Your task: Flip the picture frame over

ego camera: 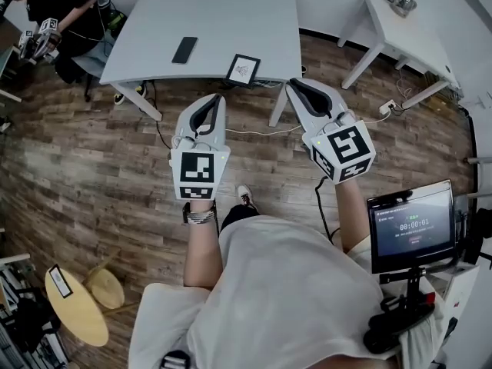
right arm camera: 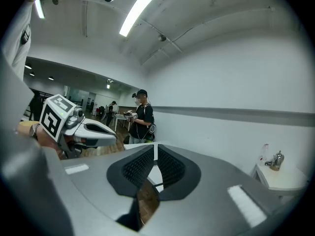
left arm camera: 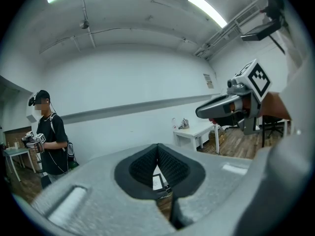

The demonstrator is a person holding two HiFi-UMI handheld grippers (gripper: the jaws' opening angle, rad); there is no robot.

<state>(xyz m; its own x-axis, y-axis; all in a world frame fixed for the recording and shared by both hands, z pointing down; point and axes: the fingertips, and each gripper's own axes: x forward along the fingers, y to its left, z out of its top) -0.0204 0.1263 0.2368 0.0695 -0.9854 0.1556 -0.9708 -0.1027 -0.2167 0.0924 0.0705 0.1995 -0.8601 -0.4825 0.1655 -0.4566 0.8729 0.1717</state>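
Smooth grey rectangular table (ego camera: 223, 14) over wood-plank floor (ego camera: 77, 167). Left gripper (left arm camera: 157, 146) clenched, ribbed black pads (left arm camera: 142, 168) tip to tip, nothing between; right gripper (right arm camera: 156, 146) parted by a slit, empty. Black-rimmed rectangular picture frame (ego camera: 243, 70) flat at table's near edge, pale face up, untouched.

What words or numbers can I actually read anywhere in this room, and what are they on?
"00:00:01": on the screen beside the person's right arm; the lines around it are too small to read.
Wall notice: too small to read.
Picture frame: a small drawing, no legible words.
Marker cubes: black-and-white patterns, no letters.
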